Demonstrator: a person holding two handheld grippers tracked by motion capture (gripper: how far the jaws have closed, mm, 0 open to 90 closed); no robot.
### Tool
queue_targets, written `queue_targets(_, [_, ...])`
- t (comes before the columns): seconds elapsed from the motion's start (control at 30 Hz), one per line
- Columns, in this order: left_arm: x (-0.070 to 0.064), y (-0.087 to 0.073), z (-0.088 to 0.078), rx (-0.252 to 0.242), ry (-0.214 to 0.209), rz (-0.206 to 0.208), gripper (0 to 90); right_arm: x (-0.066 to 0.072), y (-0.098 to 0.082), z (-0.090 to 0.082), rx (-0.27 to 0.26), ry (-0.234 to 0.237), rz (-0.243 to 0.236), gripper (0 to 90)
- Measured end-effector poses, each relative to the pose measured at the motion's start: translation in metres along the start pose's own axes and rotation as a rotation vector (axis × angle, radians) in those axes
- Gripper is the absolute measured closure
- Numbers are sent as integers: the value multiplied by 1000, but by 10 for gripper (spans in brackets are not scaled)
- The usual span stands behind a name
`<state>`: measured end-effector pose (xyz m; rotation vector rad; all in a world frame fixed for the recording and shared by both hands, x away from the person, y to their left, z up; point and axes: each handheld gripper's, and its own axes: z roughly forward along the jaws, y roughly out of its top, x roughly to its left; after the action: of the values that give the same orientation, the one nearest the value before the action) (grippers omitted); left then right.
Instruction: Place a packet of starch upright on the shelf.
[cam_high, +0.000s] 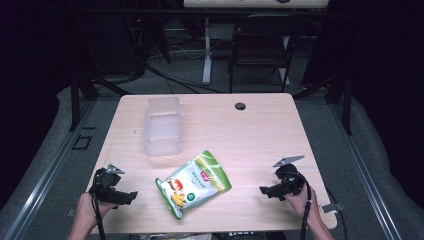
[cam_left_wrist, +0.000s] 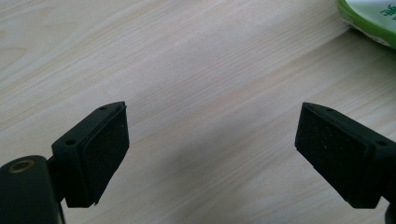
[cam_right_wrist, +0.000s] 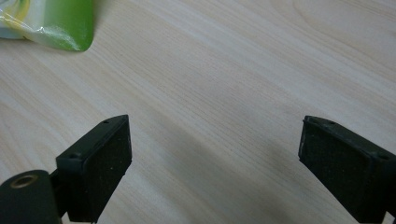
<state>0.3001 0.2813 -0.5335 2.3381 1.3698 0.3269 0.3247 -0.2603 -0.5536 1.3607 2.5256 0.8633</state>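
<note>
— Item one? Snack bag (cam_high: 193, 183), flat near the tabletop (cam_high: 260, 135) front edge, centre.
— Tools? Left tool (cam_high: 131, 196) and right tool (cam_high: 263, 190): both wide, nothing held.
— Other? Clear container (cam_high: 162, 127), apparently empty, towards the back-left corner.

clear plastic container (cam_high: 162, 132) (empty), wooden table (cam_high: 260, 135), chair (cam_high: 260, 47)

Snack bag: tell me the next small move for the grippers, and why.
Probably bring the left gripper toward the snack bag. Both it and the right gripper are open with bare table between their jaws, and the bag lies flat, untouched, between them.
</note>
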Motion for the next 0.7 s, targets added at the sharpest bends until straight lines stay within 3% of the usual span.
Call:
queue_targets(0.27, [-1, 2, 0, -8, -19, 4, 99, 0, 0, 2, 14, -5, -12, 95])
queue_targets(0.37, [-1, 6, -3, -24, -55, 1, 101, 2, 0, 3, 20, 1, -13, 99])
queue_targets(0.47, [-2, 9, -4, -27, -66, 4, 106, 3, 1, 4, 19, 8, -13, 102])
queue_targets(0.7, [-19, 28, -13, -67, -55, 78, 163, 2, 1, 4, 17, 3, -11, 107])
